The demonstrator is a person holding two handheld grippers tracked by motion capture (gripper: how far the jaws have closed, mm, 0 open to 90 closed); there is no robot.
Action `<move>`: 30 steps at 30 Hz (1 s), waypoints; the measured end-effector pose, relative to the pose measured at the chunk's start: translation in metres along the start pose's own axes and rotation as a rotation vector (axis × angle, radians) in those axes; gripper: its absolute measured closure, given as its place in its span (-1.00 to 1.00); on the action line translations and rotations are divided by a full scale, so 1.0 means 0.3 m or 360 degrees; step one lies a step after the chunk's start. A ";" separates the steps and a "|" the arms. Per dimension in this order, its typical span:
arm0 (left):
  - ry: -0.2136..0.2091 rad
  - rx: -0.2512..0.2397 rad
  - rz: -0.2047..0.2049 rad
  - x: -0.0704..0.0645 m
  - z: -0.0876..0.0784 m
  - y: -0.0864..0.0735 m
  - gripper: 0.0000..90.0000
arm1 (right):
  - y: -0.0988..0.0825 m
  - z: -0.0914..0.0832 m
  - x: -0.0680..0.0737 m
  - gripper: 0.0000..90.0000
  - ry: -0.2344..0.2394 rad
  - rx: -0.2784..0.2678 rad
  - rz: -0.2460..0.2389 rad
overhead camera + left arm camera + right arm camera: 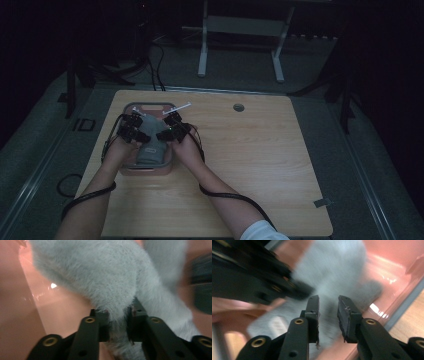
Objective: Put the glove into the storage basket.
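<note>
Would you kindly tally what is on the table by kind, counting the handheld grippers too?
Pink trays: 1
Grey fuzzy cloth items: 1, lying in the tray; the left gripper is shut on it
Handheld grippers: 2, left one and right gripper, which is open over the cloth
Total: 4

A pale grey, fuzzy cloth [100, 277] lies in a salmon-pink tray [149, 107] with a glossy sheen, left of centre in the high view. The table [260, 150] is light wood with a fine grain. Both grippers, left [131, 126] and right [171, 127], are black with brass-coloured rivets. A white sleeve [262, 232] shows at the bottom edge.
</note>
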State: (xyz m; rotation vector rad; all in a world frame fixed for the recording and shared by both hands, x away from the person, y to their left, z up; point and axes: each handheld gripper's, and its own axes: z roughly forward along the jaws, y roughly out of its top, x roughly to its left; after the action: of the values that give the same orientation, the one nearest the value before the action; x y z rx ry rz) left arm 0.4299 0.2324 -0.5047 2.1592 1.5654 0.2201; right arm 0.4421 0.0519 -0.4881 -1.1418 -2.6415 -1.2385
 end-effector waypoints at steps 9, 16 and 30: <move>0.0108 -0.0168 -0.0074 0.021 -0.047 -0.001 -0.27 | -0.001 -0.129 -0.028 0.07 0.0066 -0.0078 -0.0035; 0.0018 -0.0428 -0.0095 0.004 -0.122 -0.024 -0.49 | -0.030 -0.230 -0.060 -0.29 0.0099 -0.0149 -0.0091; -0.0171 -0.0670 0.0262 -0.224 -0.186 -0.088 -0.68 | -0.147 -0.361 -0.127 -0.60 0.0111 -0.0167 -0.0257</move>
State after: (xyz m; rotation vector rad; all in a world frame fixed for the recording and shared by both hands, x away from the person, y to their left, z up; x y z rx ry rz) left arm 0.3627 0.1915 -0.4584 1.9283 1.1595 0.4372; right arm 0.4124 -0.0624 -0.4541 -0.8924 -2.6916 -1.4308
